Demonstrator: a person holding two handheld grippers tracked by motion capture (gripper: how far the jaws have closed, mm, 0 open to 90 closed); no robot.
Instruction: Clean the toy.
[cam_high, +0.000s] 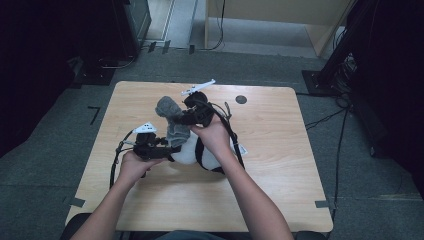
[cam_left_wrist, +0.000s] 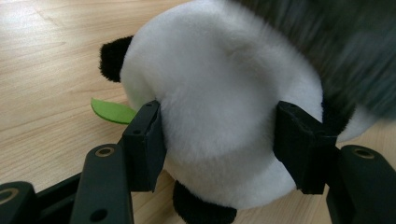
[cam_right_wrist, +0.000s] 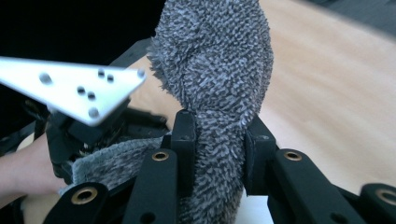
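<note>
White plush fills the left gripper (cam_left_wrist: 219, 144): its jaws clamp both sides of the one panda toy (cam_left_wrist: 219, 93), mid-table. The right gripper (cam_right_wrist: 219, 154) pinches the one grey cloth (cam_right_wrist: 215, 60) just above it. The light wooden table (cam_high: 280, 145) stands on grey carpet (cam_high: 45, 145).

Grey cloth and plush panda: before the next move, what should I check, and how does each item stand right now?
1. Left gripper fingers on both sides of the plush panda: ok.
2. Right gripper pinching the grey cloth: ok.
3. Cloth lifted above the panda, high view: ok.
4. Panda resting on the table: ok.
5. Cloth free of the left gripper's plate: cannot tell.
6. Green leaf clear of the left fingers: cannot tell; it runs behind one.
</note>
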